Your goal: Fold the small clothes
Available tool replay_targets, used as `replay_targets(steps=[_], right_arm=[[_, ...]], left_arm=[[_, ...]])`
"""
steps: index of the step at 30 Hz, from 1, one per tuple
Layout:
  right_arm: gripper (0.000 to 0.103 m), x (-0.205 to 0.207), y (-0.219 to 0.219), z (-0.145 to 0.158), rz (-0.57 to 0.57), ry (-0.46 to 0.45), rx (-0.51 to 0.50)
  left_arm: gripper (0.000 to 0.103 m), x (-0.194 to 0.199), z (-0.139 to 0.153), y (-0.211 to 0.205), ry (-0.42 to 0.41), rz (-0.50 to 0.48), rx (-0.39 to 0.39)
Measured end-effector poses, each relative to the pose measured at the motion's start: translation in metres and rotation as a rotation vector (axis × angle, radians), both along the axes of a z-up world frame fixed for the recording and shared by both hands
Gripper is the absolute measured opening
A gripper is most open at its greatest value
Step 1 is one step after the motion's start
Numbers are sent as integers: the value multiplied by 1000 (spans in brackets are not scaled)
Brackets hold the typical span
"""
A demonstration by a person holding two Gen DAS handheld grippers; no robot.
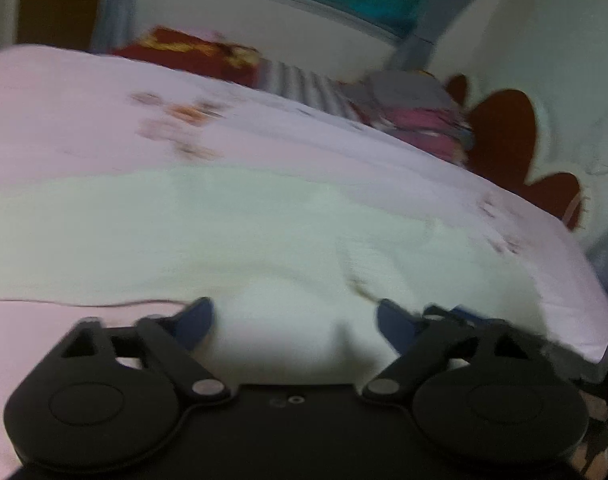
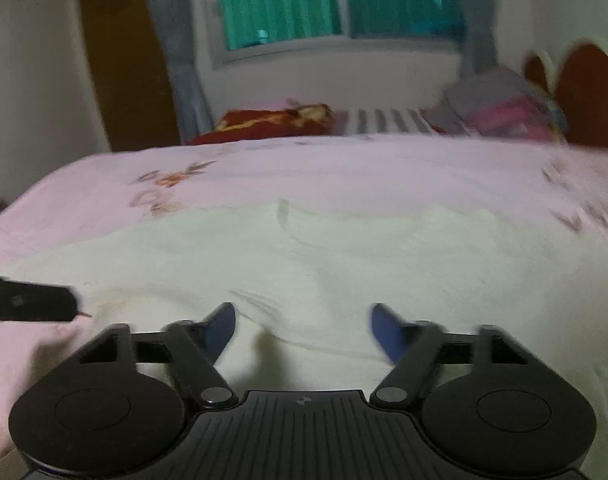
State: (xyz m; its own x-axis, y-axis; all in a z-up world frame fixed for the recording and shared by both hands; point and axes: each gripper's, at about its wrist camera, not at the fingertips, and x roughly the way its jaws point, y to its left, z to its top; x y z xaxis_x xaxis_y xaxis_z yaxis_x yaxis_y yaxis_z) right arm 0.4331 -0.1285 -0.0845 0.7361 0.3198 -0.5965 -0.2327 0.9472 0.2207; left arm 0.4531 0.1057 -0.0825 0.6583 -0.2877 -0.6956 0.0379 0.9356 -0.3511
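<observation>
Cream garment [image 2: 312, 264] flat, both tools angled down, open

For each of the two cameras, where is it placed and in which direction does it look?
Left wrist: on the left gripper, facing down over the white garment on the pink bedspread; its own fingers show.
Right wrist: on the right gripper, facing garment and window; own fingers show.
Shared: garment, bedspread, red pillow, window.

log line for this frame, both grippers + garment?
left gripper: open, empty | right gripper: open, empty | white garment: flat on pink bedsheet, under both | blur: heavy
</observation>
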Motion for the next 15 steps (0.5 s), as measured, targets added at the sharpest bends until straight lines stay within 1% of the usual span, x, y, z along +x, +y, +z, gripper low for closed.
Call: replay_targets(steps=[2, 3, 4, 6, 7, 9, 10, 11, 12, 13, 14, 15], right_arm=[[27, 2, -24, -6, -58, 63, 37], [22, 1, -36, -7, -83, 78, 47], [22, 0, -48, -10, -107, 89, 59], [22, -3, -67, -12, -134, 105, 65], [22, -5, -75, -13, -146, 110, 63], [22, -7, -91, -14, -169, 123, 64], [21, -6, -96, -16, -188, 132, 67], [21, -6, -102, -17, -204, 138, 72], [21, -12, -114, -16, -220, 146, 80], [21, -9, -117, -19, -240, 154, 89], [21, -16, -131, -16, -255, 157, 97], [21, -17, -135, -14, -267, 158, 108]], left_arm=[[60, 16, -11, -17, 23, -39, -45], [56, 22, -17, -25, 37, -49, -53], [48, 31, -22, -32, 54, -59, -67], [46, 45, -31, -40, 69, -50, -114], [46, 51, -35, -42, 68, -42, -161], [38, 61, -42, -46, 82, -38, -230], [21, 67, -46, -50, 95, -49, -248], [1, 72, -50, -53, 106, -59, -244], [2, 76, -53, -56, 119, -66, -223], [2, 76, -53, -56, 111, -63, -210], [2, 72, -48, -53, 82, -61, -210], [2, 67, -41, -49, 43, -62, -199]])
